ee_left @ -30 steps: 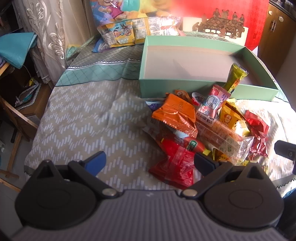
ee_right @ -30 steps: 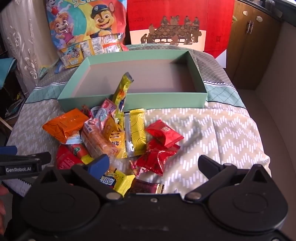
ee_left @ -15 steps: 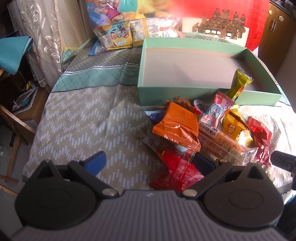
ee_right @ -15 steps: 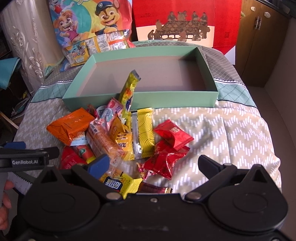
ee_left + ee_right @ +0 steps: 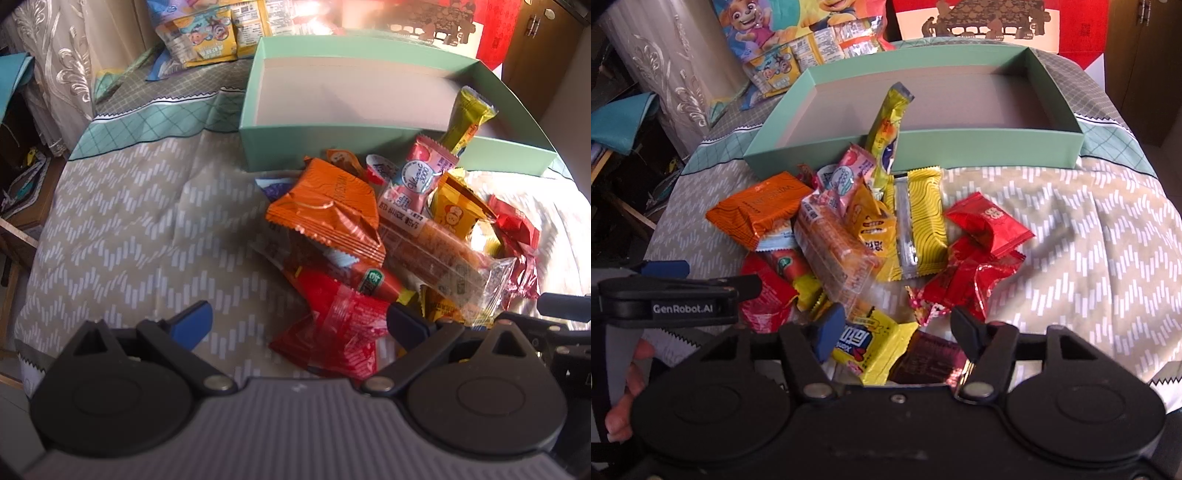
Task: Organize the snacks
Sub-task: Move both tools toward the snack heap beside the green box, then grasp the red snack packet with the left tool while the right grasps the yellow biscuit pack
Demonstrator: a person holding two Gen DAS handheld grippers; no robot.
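Picking the first snacks from the pile at mid-frame on the bed: the right tongs (image 5: 892, 328) are closing around a yellow packet (image 5: 873, 341), pads not yet pressing. The left tongs (image 5: 299, 325) stand wide over a red packet (image 5: 341, 325). Next: grip, then lift to the empty green box (image 5: 1060, 147) above.

Left gripper (image 5: 299, 325) fingers wide apart over red packet (image 5: 340, 328).

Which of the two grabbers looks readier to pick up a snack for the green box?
Probably the right gripper: its fingers are closing around the yellow packet lying between them. The left gripper is wide open, with the red packet near one finger only.
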